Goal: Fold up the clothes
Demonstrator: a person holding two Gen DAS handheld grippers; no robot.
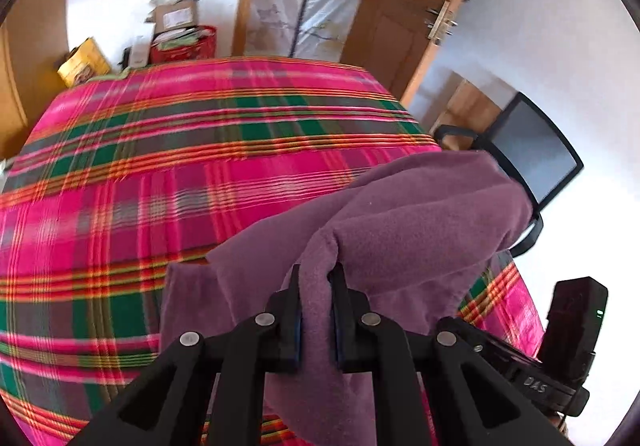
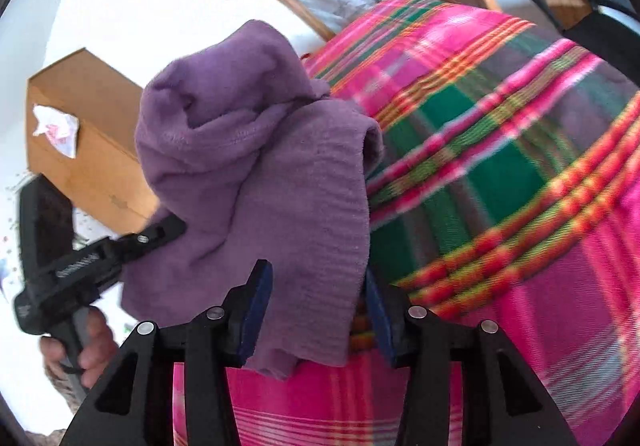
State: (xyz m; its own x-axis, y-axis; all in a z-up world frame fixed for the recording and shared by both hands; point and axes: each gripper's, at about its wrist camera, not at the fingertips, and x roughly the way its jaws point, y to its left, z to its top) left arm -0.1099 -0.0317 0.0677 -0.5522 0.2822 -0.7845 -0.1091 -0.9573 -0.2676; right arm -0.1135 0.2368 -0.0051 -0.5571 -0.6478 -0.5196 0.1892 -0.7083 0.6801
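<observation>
A purple fleece garment hangs bunched over a bed covered by a pink, green and orange plaid blanket. My left gripper is shut on a fold of it, the cloth pinched between both fingers. In the right wrist view the garment droops from the left gripper, whose tips are buried in the fabric. My right gripper stands wide, with the garment's lower edge hanging between its blue pads and not pressed by them. A hand holds the left gripper's handle.
The plaid blanket fills the right side. A cardboard box sits left of the bed. A black office chair, a wooden door and a red bag of boxes stand beyond the bed.
</observation>
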